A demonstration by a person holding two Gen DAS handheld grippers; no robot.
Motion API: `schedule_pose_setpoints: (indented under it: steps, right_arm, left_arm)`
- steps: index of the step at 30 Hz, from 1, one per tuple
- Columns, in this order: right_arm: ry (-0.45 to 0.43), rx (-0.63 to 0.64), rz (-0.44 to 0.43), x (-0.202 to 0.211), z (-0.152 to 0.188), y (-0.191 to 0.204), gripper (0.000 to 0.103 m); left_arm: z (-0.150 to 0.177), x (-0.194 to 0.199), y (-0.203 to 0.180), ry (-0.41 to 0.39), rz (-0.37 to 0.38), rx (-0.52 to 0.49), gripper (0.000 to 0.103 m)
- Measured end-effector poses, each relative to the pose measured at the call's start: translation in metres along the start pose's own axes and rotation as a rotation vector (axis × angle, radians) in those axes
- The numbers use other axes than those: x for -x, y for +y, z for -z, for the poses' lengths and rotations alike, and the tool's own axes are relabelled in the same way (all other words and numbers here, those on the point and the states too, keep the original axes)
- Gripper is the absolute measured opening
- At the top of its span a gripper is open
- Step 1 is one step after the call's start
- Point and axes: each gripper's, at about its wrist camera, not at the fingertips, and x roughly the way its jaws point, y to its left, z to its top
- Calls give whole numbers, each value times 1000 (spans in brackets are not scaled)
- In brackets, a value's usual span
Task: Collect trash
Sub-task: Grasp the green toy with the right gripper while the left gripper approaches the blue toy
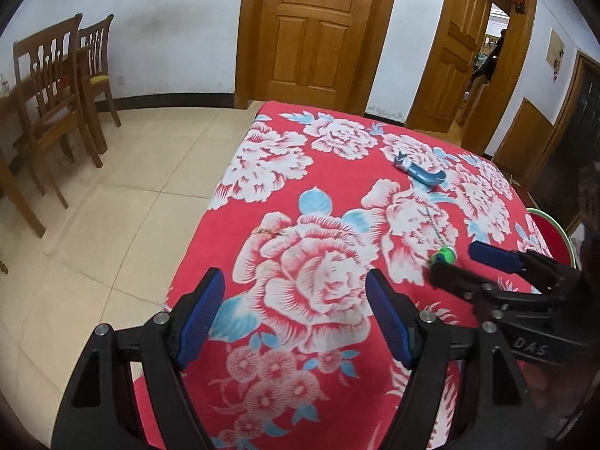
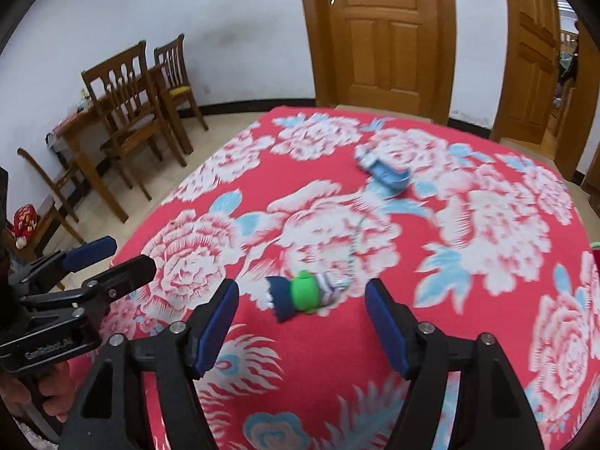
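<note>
A small piece of trash, green in the middle with dark blue and striped ends (image 2: pixel 305 292), lies on the red flowered tablecloth (image 2: pixel 468 300). My right gripper (image 2: pixel 302 289) hovers over it, open, with the piece in the gap between the fingers and neither pad touching it. In the left wrist view only its green end (image 1: pixel 444 255) shows, beside the right gripper (image 1: pixel 459 262). A crumpled blue wrapper (image 1: pixel 422 171) (image 2: pixel 386 174) lies farther back on the cloth. My left gripper (image 1: pixel 296 285) (image 2: pixel 127 253) is open and empty over the near left part of the table.
A thin beaded string (image 2: pixel 354 240) runs across the cloth between the two pieces. Wooden chairs (image 1: pixel 56 86) stand at the left on the tiled floor (image 1: pixel 112 225). A red, green-rimmed round object (image 1: pixel 551 232) sits past the table's right edge. Wooden doors (image 1: pixel 315 30) stand behind.
</note>
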Motion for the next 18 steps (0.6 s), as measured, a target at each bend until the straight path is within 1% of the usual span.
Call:
schedule_pose_setpoints:
  steps: [2, 3, 5, 7, 9, 10, 11, 13, 14, 16, 18]
  right_arm:
    - [21, -13, -28, -9, 0, 0, 72]
    - [33, -27, -41, -14, 0, -2, 69]
    - [13, -26, -36, -17, 0, -3, 44]
    - [13, -34, -78, -17, -1, -5, 45]
    - [-7, -55, -95, -14, -1, -10, 45]
    - [-18, -64, -91, -12, -1, -13, 45]
    - [-35, -76, -66, -8, -1, -16, 45]
    - [-69, -90, 11, -1, -1, -23, 45]
    - [-82, -103, 56, 3, -1, -29, 45]
    - [-91, -136, 105, 10, -2, -41, 45]
    - [-94, -157, 148, 13, -4, -56, 45]
  left_arm:
    - [0, -1, 1, 4, 10, 1, 77]
    - [-1, -2, 0, 7, 17, -1, 77]
    - [-4, -5, -4, 13, 24, -16, 77]
    - [-10, -7, -9, 17, 28, -25, 77]
    - [-22, -13, -15, 31, 39, -12, 77]
    - [-29, -18, -19, 48, 34, 1, 77]
    - [-39, -26, -23, 65, 42, 14, 77]
    - [-56, -41, -34, 79, 105, 20, 77]
    - [-63, -48, -40, 86, 122, 14, 77]
    - [-73, -61, -53, 87, 152, -8, 79]
    - [-79, -74, -71, 98, 176, -40, 88]
